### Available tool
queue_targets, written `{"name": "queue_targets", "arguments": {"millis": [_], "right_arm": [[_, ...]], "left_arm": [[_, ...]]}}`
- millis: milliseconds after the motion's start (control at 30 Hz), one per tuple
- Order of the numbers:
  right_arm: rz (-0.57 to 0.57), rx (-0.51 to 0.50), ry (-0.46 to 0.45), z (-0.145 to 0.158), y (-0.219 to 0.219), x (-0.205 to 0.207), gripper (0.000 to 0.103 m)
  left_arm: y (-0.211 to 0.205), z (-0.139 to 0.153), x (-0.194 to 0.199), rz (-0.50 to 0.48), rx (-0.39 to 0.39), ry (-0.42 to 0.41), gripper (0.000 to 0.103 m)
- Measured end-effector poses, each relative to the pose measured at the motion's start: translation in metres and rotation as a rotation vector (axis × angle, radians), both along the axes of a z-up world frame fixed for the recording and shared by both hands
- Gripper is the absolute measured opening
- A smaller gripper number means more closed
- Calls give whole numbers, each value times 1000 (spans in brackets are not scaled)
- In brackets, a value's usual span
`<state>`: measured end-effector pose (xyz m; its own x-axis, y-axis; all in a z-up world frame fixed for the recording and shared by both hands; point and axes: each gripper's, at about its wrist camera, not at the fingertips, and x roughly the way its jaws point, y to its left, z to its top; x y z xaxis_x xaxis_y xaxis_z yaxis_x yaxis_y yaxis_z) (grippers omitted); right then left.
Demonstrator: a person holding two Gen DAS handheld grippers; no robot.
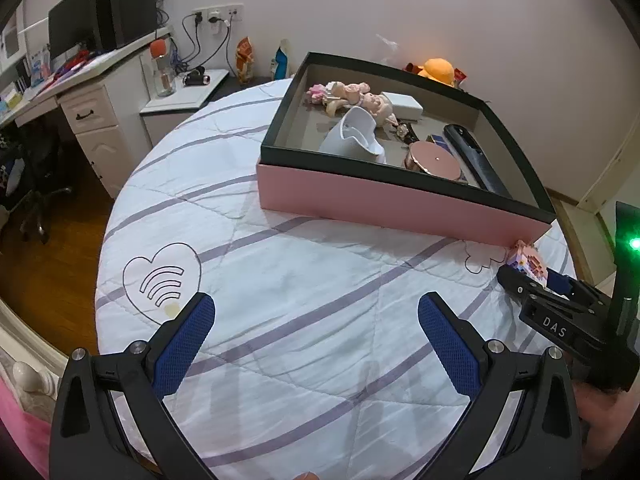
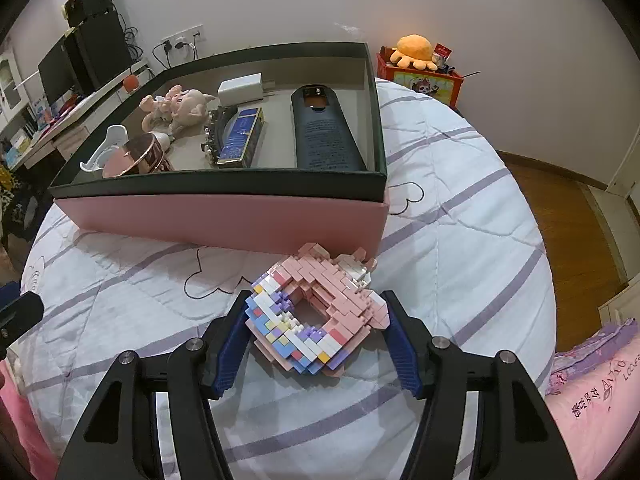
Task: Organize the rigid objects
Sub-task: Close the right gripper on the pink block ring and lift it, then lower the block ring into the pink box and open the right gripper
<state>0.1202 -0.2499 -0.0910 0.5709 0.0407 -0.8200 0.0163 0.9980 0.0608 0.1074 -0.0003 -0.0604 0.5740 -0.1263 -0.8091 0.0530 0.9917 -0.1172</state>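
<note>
A pink and pastel brick-built model (image 2: 316,312) lies on the white quilt in front of the pink box (image 2: 224,216). My right gripper (image 2: 316,320) is closed around it, with a blue pad touching each side. The same model shows in the left wrist view (image 1: 528,260), held in the right gripper (image 1: 532,276) near the box corner. My left gripper (image 1: 316,316) is open and empty above the quilt. The box (image 1: 384,200) holds a doll (image 2: 180,108), a white cup (image 1: 356,136), a round pink case (image 1: 434,160), a dark remote (image 2: 324,132) and a white block (image 2: 240,88).
The round bed's quilt (image 1: 280,280) drops off to wooden floor on the left and right. A desk with monitors (image 1: 80,28) and a small cabinet stand at the far left. An orange plush (image 2: 414,50) sits on a red box by the wall.
</note>
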Motion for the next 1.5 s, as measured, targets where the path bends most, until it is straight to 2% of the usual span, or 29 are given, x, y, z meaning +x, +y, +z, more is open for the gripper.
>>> {"name": "queue_targets", "arguments": {"millis": [233, 567, 833, 1133, 1500], "right_arm": [[13, 37, -13, 13, 3, -7, 63], [80, 103, -99, 63, 12, -12, 64], [109, 86, -157, 88, 20, 31, 64], [117, 67, -83, 59, 20, 90, 64], [105, 53, -22, 37, 14, 102, 64]], "left_arm": [[-5, 4, -1, -14, -1, -12, 103], [-4, 33, 15, -9, -11, -85, 103], [-11, 60, 55, -12, 8, -172, 103], [-19, 44, 105, -15, 9, -145, 103], [-19, 25, 127, -9, -4, -107, 103]]}}
